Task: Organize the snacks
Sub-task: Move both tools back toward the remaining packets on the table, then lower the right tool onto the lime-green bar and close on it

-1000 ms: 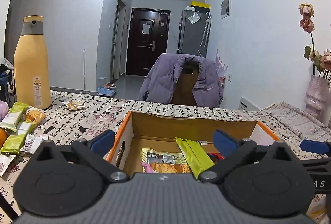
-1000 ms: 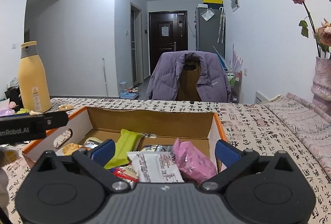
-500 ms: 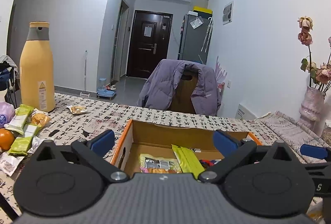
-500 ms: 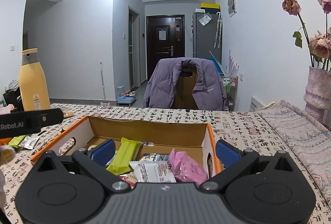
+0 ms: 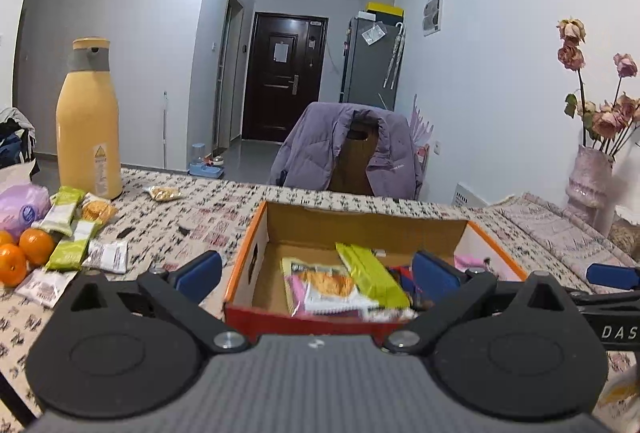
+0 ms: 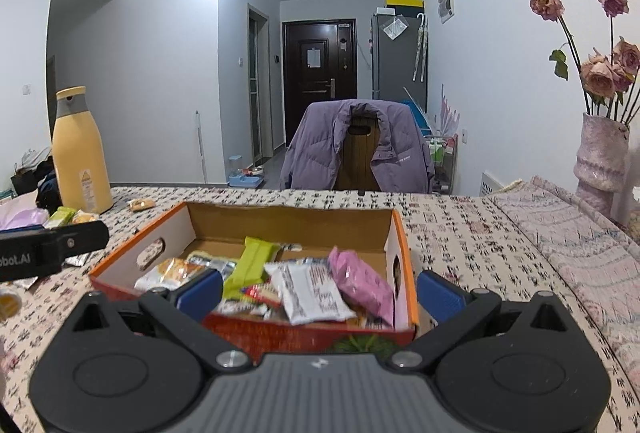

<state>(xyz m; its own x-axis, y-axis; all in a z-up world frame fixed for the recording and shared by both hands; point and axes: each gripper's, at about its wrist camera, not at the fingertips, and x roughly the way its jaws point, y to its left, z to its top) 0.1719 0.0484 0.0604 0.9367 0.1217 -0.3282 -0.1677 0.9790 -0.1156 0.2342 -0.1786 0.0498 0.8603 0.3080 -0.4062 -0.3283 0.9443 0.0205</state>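
Left of the scene, a tall yellow bottle (image 5: 89, 121) stands upright on the patterned tablecloth (image 5: 192, 217). In front of it lie loose snacks: green bars (image 5: 72, 249), a white packet (image 5: 108, 257), an orange-coloured packet (image 5: 98, 211) and, at the edge, oranges (image 5: 24, 253) beside a lilac pouch (image 5: 20, 205).

At centre, the open cardboard box (image 5: 256, 253), orange-rimmed, holds the sorted snacks: a green bar (image 5: 370, 273) lying over an orange-and-white packet (image 5: 328, 289) in the left wrist view; in the right wrist view, a white printed packet (image 6: 310, 291) and a pink packet (image 6: 362, 283) rest toward the box's right wall.

The left gripper (image 5: 318, 271) and the right gripper (image 6: 320, 287) both have their blue-padded fingers spread wide, holding nothing, each in front of the box's near wall.

At right, a vase of dried roses (image 6: 600, 153) stands on a folded cloth.

Compared with one second ago, both cameras sit farther back: the near wall of the box, previously hidden behind the gripper bodies, is now visible.
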